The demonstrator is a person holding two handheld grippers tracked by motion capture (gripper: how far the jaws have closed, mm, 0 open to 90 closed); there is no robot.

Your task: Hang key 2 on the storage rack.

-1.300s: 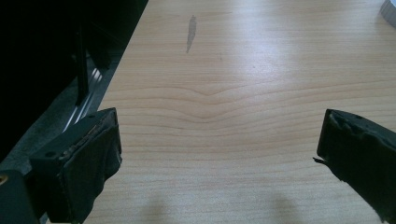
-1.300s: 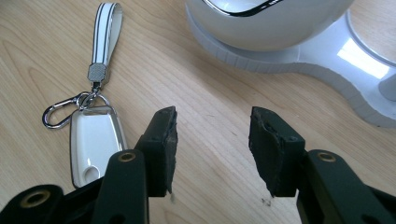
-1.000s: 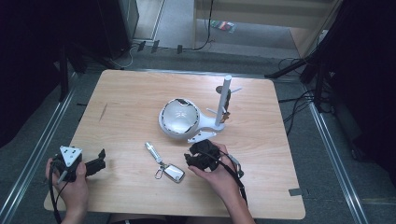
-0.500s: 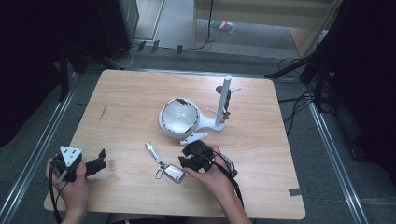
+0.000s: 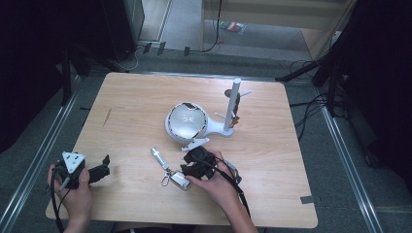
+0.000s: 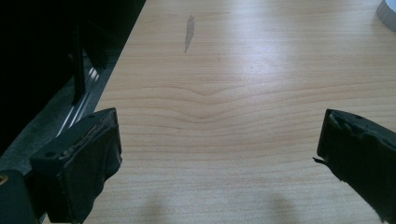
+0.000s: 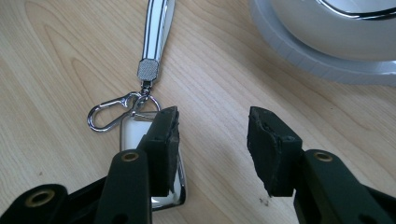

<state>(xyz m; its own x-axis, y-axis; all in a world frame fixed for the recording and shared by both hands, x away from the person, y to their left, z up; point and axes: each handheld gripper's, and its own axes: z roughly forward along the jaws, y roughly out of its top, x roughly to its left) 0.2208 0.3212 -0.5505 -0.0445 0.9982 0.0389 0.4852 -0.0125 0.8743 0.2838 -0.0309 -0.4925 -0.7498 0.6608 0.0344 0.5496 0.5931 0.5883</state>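
Note:
A key fob (image 5: 179,181) with a chrome rim lies near the table's front, joined to a carabiner (image 7: 109,114) and a striped silver strap (image 7: 156,28). My right gripper (image 5: 188,170) is open directly over it. In the right gripper view its left jaw covers part of the key fob (image 7: 136,131), and bare wood shows in the gap of the right gripper (image 7: 214,121). My left gripper (image 5: 104,168) rests at the front left corner, held in a hand. The left gripper (image 6: 222,128) stands wide open over bare wood with nothing between its fingers.
A white domed device (image 5: 186,123) sits mid-table, and its rim (image 7: 299,51) lies close beyond the right jaws. A white post stand (image 5: 232,109) with side pegs rises right of it. The table's left edge (image 6: 105,88) drops to a metal rail.
My right gripper has moved left and toward the table's front, from beside the dome to over the key fob. The left gripper has stayed put.

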